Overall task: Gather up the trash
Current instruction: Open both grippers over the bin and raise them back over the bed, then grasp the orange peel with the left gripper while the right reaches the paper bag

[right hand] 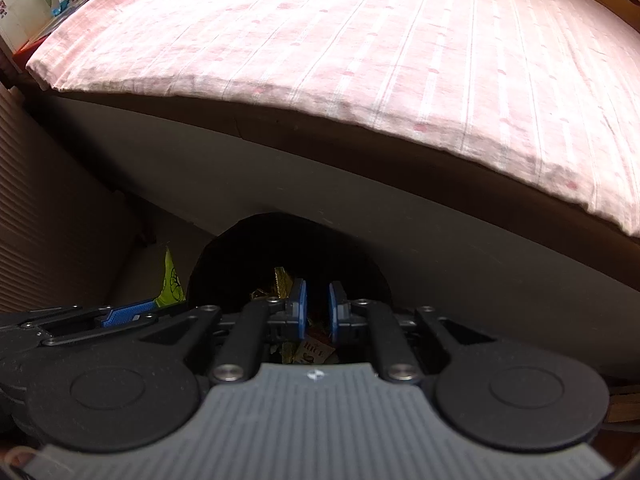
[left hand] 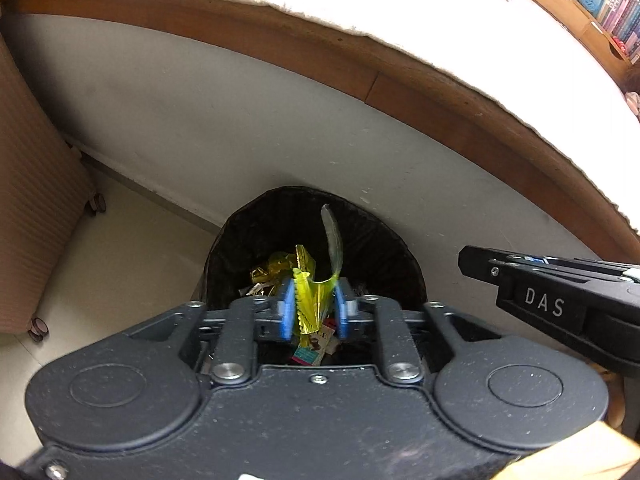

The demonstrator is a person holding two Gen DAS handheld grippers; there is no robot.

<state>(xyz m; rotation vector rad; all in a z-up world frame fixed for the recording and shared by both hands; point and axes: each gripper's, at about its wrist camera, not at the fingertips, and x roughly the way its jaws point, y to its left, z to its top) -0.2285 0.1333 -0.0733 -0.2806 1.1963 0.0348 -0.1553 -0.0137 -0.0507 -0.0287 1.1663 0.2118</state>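
A bin with a black liner point(left hand: 360, 240) stands on the floor against the bed's side panel. My left gripper point(left hand: 313, 308) hangs over its mouth, shut on a crumpled yellow wrapper point(left hand: 310, 300) that sticks up between the blue pads. Gold wrappers point(left hand: 268, 272) and a printed packet point(left hand: 316, 344) lie inside the bin. My right gripper point(left hand: 466, 260) reaches in from the right. In the right wrist view the right gripper point(right hand: 317, 304) is over the bin point(right hand: 248, 248), jaws slightly apart with nothing between them. The left gripper point(right hand: 132, 312) and its wrapper point(right hand: 170, 286) show at the left.
A bed with a pink striped sheet point(right hand: 360, 60) on a wooden frame point(left hand: 360, 68) rises behind the bin. A brown ribbed suitcase on wheels point(left hand: 32, 200) stands at the left. Pale floor point(left hand: 120, 260) lies between them. A bookshelf point(left hand: 600, 0) is far right.
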